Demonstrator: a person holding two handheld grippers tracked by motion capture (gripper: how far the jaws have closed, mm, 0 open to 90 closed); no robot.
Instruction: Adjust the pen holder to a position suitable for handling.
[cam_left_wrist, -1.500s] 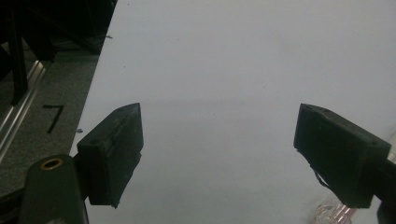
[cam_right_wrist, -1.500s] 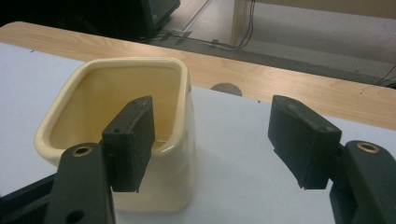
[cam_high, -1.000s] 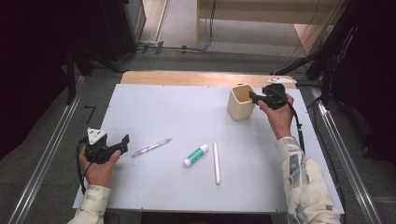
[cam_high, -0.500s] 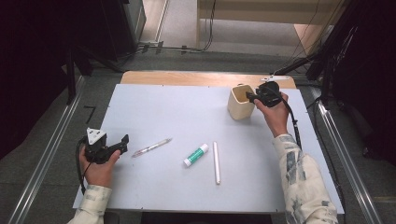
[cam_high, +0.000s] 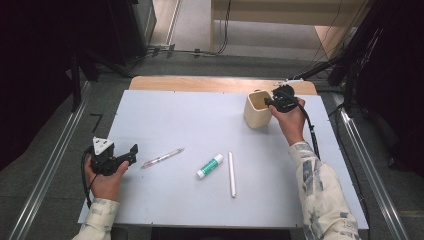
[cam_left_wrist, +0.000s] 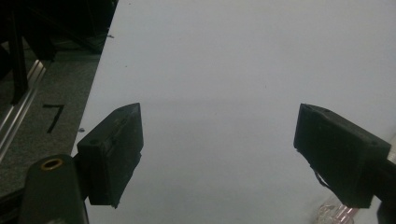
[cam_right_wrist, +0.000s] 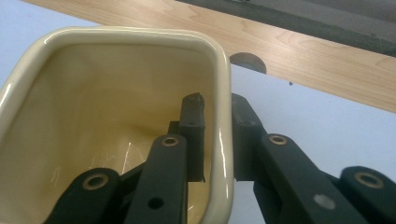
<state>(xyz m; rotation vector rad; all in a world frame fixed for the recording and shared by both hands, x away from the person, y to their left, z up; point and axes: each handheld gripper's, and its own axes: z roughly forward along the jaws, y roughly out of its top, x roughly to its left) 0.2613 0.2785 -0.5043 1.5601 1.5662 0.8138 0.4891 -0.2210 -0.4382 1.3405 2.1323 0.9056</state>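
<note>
A cream square cup (cam_high: 257, 110) stands upright at the far right of the white board. My right gripper (cam_high: 270, 102) has just been closing and is shut on the cup's right wall (cam_right_wrist: 223, 140), one jaw inside the cup and one outside. My left gripper (cam_high: 131, 153) rests at the board's near left, open, with nothing between its jaws (cam_left_wrist: 218, 154). A clear pen (cam_high: 162, 157) lies just right of it; its tip (cam_left_wrist: 337, 213) shows by the right jaw. A green-and-white glue stick (cam_high: 209, 166) and a white rod (cam_high: 232, 174) lie near the middle front.
The white board (cam_high: 190, 120) lies on a wooden table (cam_high: 210, 84) whose edge shows behind the cup. Metal rails (cam_high: 50, 165) run along both sides. A cable trails from the right gripper down the person's sleeve (cam_high: 315, 175).
The right gripper's jaws closed onto the cup's right wall. The right hand shifted slightly left toward the cup. The left hand and the loose items stayed put.
</note>
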